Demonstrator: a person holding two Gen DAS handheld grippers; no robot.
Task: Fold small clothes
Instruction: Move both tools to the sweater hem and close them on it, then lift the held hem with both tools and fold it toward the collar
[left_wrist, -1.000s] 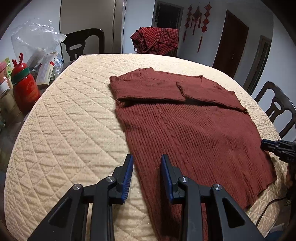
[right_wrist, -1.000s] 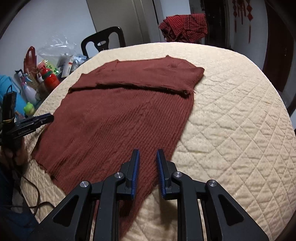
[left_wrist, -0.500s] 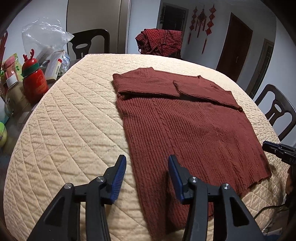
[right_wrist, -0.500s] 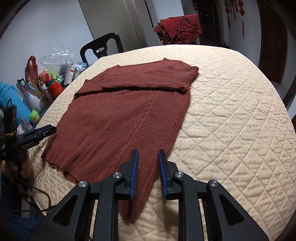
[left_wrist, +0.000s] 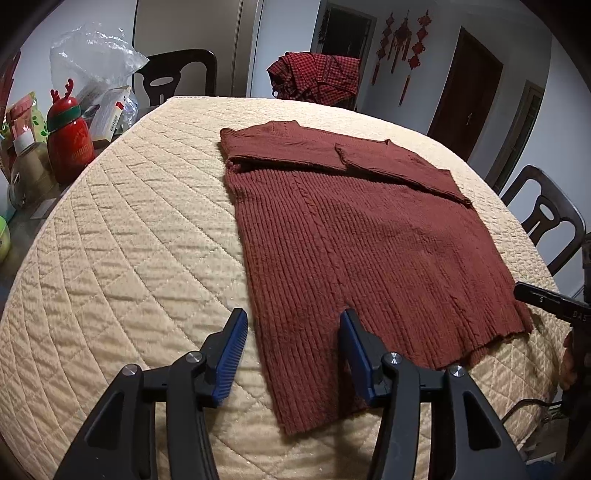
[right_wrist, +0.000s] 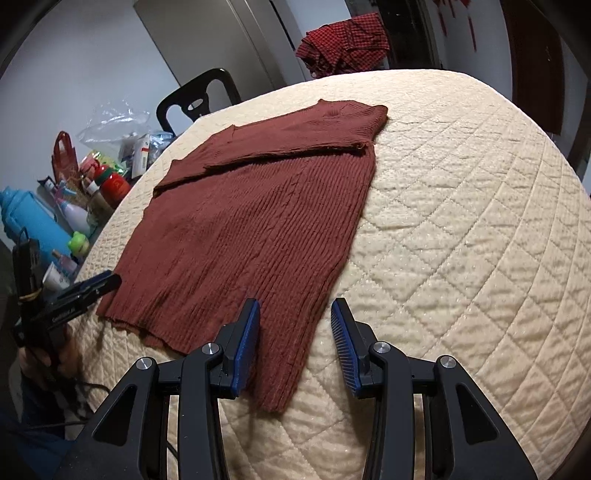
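Observation:
A dark red ribbed sweater (left_wrist: 354, 236) lies flat on the quilted cream table cover (left_wrist: 129, 240), sleeves folded across its far end. It also shows in the right wrist view (right_wrist: 251, 221). My left gripper (left_wrist: 293, 332) is open and empty, its jaws astride the sweater's near left hem corner, just above the cloth. My right gripper (right_wrist: 295, 321) is open and empty, its jaws astride the near right hem corner. Each gripper shows at the other view's edge: the right gripper in the left wrist view (left_wrist: 550, 304), the left gripper in the right wrist view (right_wrist: 74, 295).
A red checked garment (left_wrist: 317, 79) hangs over a far chair. Bottles, a red reindeer flask (left_wrist: 68, 136) and a plastic bag (left_wrist: 92, 62) crowd the left side. A dark chair (left_wrist: 546, 218) stands at the right. A blue bottle (right_wrist: 29, 221) stands left in the right wrist view.
Both grippers have opened wider and pulled back toward the near hem, so more of the sweater shows. The sweater has not moved.

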